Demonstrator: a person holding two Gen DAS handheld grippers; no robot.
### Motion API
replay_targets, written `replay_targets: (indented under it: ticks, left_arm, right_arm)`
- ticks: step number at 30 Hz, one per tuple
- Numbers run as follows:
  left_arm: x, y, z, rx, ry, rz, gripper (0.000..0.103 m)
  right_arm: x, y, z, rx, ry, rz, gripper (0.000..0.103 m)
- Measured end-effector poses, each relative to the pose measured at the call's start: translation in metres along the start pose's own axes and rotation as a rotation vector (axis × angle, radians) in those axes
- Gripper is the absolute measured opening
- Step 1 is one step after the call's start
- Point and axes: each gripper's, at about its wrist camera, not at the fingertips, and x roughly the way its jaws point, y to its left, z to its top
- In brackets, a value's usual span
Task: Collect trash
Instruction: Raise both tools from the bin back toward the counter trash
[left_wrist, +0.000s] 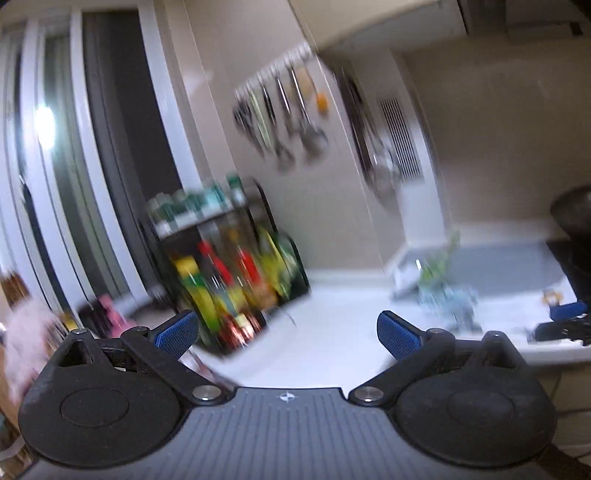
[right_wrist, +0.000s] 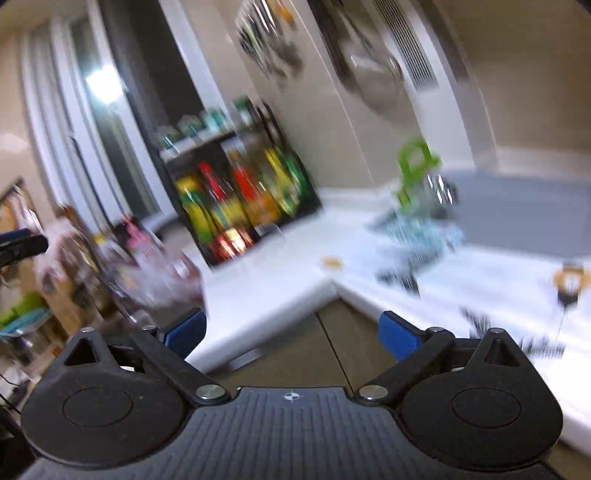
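Note:
Both views are blurred by motion. My left gripper (left_wrist: 287, 332) is open and empty above the white countertop (left_wrist: 332, 332). My right gripper (right_wrist: 291, 332) is open and empty in front of the counter's corner (right_wrist: 325, 284). A crumpled light-blue and green wrapper (right_wrist: 417, 229) lies on the counter; it also shows in the left wrist view (left_wrist: 448, 295). A small tan scrap (right_wrist: 330, 262) lies near the corner. An orange and black scrap (right_wrist: 570, 282) lies at the right. Dark bits (right_wrist: 480, 321) lie near the front edge.
A black rack of sauce bottles (left_wrist: 236, 266) stands on the counter by the window; it shows in the right wrist view (right_wrist: 240, 199) too. Utensils (left_wrist: 280, 122) hang on the wall. A grey mat (right_wrist: 517, 214) lies at the back. A dark pot (left_wrist: 572, 218) stands at the right.

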Motion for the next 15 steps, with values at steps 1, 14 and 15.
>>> replay_targets:
  ticks: [1, 14, 15]
  left_arm:
    - [-0.006, 0.005, 0.010, -0.001, -0.026, 0.004, 0.103]
    - [0.044, -0.010, -0.008, -0.092, 0.045, 0.008, 0.103]
    - [0.058, -0.015, -0.020, -0.114, 0.089, 0.001, 0.103]
  right_arm:
    - [-0.010, 0.002, 0.008, -0.005, -0.020, 0.017, 0.101]
    - [-0.052, 0.009, 0.044, 0.051, -0.120, 0.117, 0.103]
    - [-0.046, 0.007, 0.038, 0.057, -0.098, 0.103, 0.103]
